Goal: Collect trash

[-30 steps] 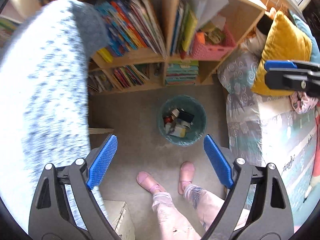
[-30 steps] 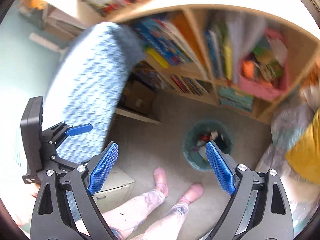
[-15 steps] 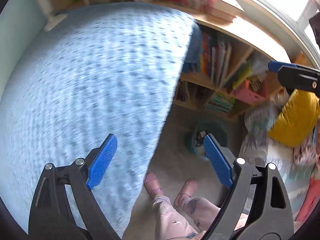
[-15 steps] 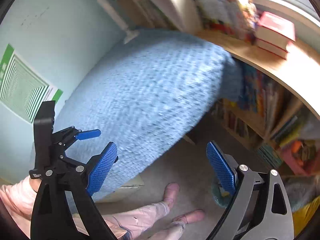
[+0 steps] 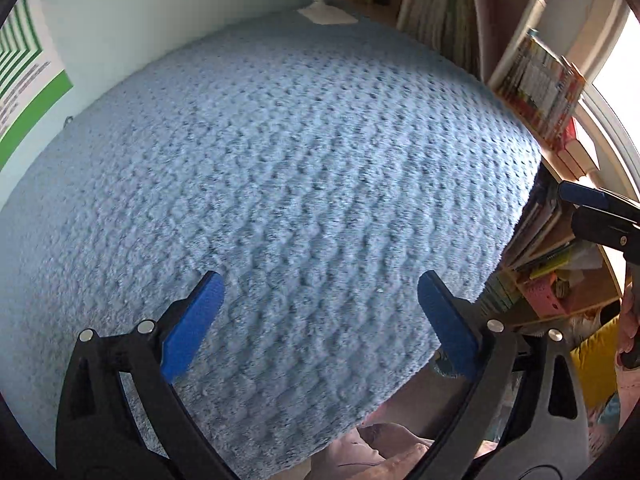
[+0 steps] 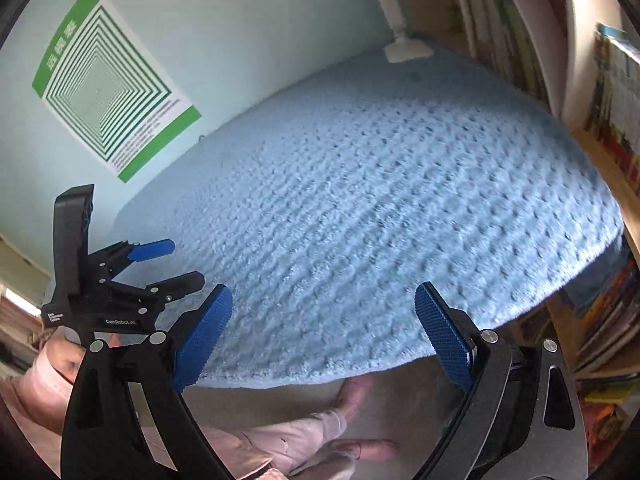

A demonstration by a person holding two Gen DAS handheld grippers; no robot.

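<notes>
Two tongs — left tongs (image 5: pixel 320 320), right tongs (image 6: pixel 322 330) — both wide, nothing held, over blue fuzzy blanket (image 5: pixel 300 168).

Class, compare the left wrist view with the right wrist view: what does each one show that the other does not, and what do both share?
Only the left wrist view shows the yellow cushion at lower right and the pink basket on a shelf. Only the right wrist view shows the whole green striped poster on the wall, and the left hand-held gripper from the side. Both show the blue textured surface filling the middle, the bookshelves at right, and open jaws holding nothing.
</notes>
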